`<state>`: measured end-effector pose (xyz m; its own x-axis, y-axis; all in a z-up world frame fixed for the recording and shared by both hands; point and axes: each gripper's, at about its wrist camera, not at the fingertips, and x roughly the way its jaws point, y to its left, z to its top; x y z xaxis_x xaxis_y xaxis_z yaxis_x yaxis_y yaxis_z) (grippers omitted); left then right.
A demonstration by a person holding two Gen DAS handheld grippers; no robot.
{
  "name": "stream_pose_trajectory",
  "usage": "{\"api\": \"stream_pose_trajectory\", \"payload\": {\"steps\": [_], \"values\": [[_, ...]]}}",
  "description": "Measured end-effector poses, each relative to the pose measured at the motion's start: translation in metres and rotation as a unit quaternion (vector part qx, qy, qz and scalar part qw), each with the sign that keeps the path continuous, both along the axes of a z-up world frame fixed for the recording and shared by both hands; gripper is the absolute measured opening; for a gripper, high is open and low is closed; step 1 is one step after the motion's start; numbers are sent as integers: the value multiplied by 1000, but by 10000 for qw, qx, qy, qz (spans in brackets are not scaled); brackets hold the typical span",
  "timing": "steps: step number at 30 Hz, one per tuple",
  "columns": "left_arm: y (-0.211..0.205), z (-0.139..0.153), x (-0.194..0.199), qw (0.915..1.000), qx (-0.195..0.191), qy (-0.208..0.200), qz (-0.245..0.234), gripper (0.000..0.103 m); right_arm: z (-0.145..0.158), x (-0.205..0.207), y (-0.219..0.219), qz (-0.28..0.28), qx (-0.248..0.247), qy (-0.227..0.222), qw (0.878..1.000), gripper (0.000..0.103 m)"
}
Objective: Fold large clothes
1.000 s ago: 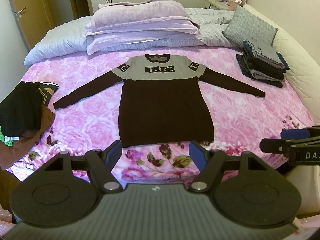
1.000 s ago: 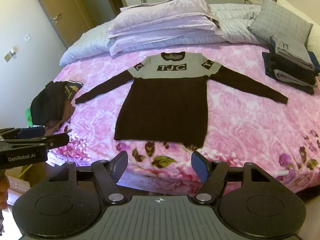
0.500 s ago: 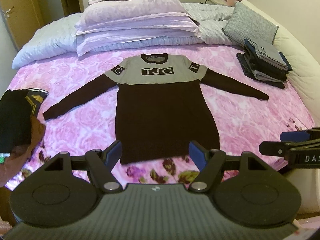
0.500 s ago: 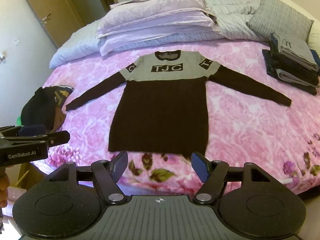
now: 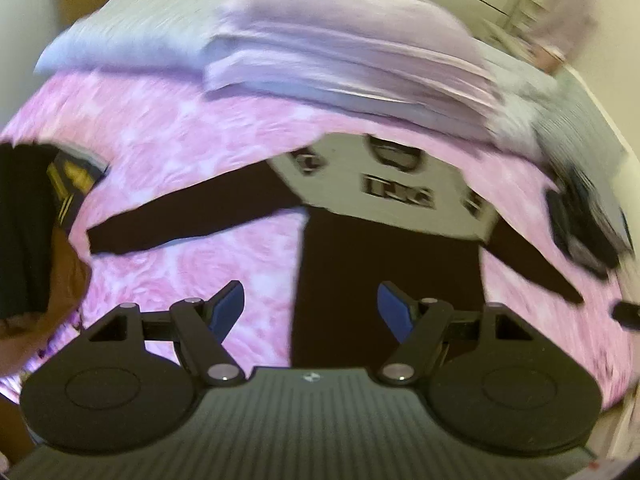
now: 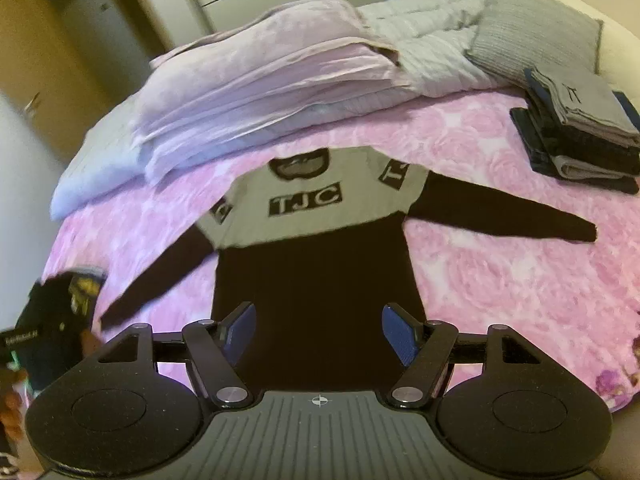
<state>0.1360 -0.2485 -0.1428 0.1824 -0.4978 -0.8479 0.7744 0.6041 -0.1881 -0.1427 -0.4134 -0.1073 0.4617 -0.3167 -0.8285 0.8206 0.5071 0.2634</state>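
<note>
Left wrist view: your left gripper [image 5: 310, 306] has its blue pads spread wide with nothing between them; it looks down over the lower left part of the sweater [image 5: 384, 264].
Under your left jaws: pink rose bedspread [image 5: 192, 268] lies below the left pad, dark sweater body below the right one; whether either pad touches cloth is hard to tell, as this picture is smeared.
Ahead of your left gripper: the sweater's grey chest panel lies further up, with its left sleeve stretched flat across the bedspread toward the left.
Left of your left gripper: a heap of dark clothes [image 5: 28, 232] lies at the bed's edge.
Right wrist view: your right gripper [image 6: 319, 334] also stands wide and holds nothing, hovering over the sweater's dark body [image 6: 316, 280], which fills the gap between the pads.
Ahead of your right gripper: you see the grey panel lettered TJC, the collar beyond it, and both sleeves laid out to the sides.
Beyond the sweater: stacked lilac pillows [image 6: 256, 92] lie across the head of the bed.
Right of your right gripper: a folded stack of clothes [image 6: 580, 132] sits well apart from the right sleeve's cuff, with a grey cushion [image 6: 536, 40] behind it.
</note>
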Motion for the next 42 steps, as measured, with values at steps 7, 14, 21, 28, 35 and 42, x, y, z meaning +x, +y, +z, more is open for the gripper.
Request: {"api": "stream_pose_trajectory", "payload": {"steps": [7, 14, 21, 28, 35, 42], "values": [[7, -84, 108, 9880, -221, 1070, 1091, 67, -34, 33, -45, -444, 96, 119, 9989, 67], [17, -150, 155, 9748, -250, 1159, 1889, 67, -79, 41, -76, -697, 63, 152, 9974, 67], [31, -203, 188, 9555, -576, 1167, 2647, 60, -127, 54, -94, -581, 132, 455, 9972, 67], [64, -255, 225, 9075, -981, 1337, 3858, 53, -184, 61, -114, -343, 157, 871, 9955, 67], [70, -279, 242, 8853, -1292, 1195, 4305, 37, -212, 61, -135, -324, 58, 1044, 9940, 67], [31, -235, 231, 9142, -1454, 298, 3772, 7, -224, 55, -150, -249, 44, 1116, 9934, 67]]}}
